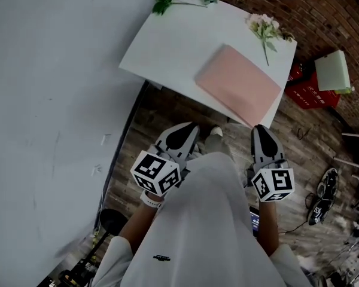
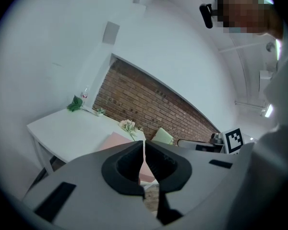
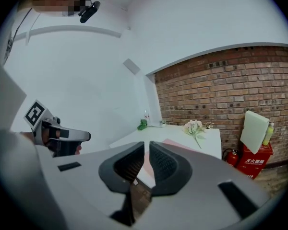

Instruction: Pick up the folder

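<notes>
A flat pink rectangular folder (image 1: 239,84) lies on a white square table (image 1: 161,49) in the upper middle of the head view, near the table's lower right edge. A pale flower sprig (image 1: 264,28) lies just above it. Lower in the frame, over the wooden floor (image 1: 137,136), the left gripper (image 1: 180,136) and right gripper (image 1: 261,137) both have their jaws closed on nothing, short of the table.

Pale pink flat rectangular folder (image 1: 239,85), closed, with a plain matte cover. It lies flat on the white surface (image 1: 167,46), in the right-hand half toward the near edge, turned askew to the surface's sides. Its nearest corner reaches the near right corner. The left gripper view (image 2: 114,140) and the right gripper view (image 3: 174,143) show only part of it.
</notes>
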Available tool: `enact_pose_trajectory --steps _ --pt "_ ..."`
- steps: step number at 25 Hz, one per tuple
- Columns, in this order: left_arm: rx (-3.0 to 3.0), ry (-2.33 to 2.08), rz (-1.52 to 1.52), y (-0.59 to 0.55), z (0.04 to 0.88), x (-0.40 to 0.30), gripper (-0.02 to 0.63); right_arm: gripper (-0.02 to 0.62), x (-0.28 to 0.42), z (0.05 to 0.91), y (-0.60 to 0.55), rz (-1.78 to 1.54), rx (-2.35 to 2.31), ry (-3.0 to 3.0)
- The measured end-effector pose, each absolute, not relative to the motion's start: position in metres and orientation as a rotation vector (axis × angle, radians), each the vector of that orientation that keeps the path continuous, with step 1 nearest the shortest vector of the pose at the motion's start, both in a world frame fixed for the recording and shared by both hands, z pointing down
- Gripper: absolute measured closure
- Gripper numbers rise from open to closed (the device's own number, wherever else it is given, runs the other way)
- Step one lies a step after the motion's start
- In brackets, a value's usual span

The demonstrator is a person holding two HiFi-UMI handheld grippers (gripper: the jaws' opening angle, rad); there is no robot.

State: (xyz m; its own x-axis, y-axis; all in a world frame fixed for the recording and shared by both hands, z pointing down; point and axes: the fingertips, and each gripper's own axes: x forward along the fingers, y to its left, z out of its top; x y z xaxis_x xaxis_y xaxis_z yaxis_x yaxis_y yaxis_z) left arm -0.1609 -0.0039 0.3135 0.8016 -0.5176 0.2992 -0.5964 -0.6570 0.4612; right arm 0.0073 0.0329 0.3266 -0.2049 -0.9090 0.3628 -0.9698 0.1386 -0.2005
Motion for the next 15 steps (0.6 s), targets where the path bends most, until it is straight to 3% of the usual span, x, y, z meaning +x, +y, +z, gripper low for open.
enact_pose_trajectory --steps 15 --pt "2.427 -0.744 0.260 -0.032 0.321 -0.107 0.577 0.568 0.049 0.349 0.026 0.660 1.913 -2.188"
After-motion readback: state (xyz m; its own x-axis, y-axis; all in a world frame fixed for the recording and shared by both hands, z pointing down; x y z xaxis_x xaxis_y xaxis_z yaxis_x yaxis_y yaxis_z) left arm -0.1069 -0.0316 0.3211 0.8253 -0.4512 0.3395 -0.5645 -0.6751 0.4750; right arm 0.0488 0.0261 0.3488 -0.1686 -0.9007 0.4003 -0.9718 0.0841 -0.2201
